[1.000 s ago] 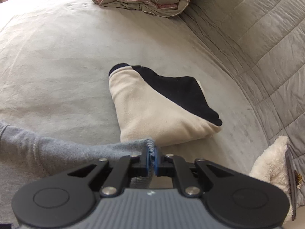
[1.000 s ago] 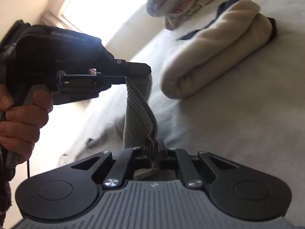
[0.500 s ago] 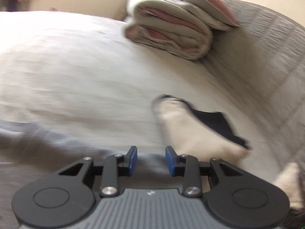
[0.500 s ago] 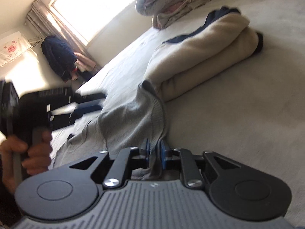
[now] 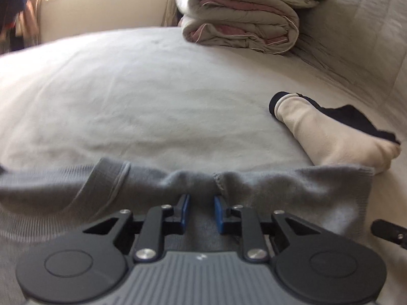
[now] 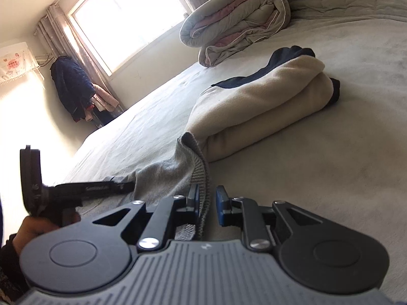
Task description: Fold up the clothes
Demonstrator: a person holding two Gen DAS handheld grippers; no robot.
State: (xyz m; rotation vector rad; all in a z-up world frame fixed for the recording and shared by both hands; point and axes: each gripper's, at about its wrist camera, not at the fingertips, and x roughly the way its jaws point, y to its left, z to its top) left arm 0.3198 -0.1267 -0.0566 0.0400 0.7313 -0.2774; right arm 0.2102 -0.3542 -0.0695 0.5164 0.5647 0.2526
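Observation:
A grey knit sweater (image 5: 292, 193) lies flat on the bed, its ribbed hem (image 6: 201, 178) bunched at my right gripper. My left gripper (image 5: 201, 198) hovers low over the sweater's edge. Its jaws are closing, with cloth beneath them and the pads not pressing on it. My right gripper (image 6: 207, 193) is open; the hem leans on its left pad with a gap to the other. In the right wrist view the left gripper (image 6: 122, 186) shows side-on, held by a hand (image 6: 33, 228). A folded cream and navy garment (image 5: 325, 137) (image 6: 254, 111) lies just beyond the sweater.
A folded grey and pink quilt (image 5: 241, 23) (image 6: 236, 17) sits at the far end of the bed (image 5: 127, 89). A padded grey headboard (image 5: 368, 25) runs along the right. A dark jacket on a rack (image 6: 71, 86) stands by the window.
Both grippers were shut on the grey sweater and held it up between them. Both have let go, and the sweater now lies on the bed. The left gripper has swung leftward and down.

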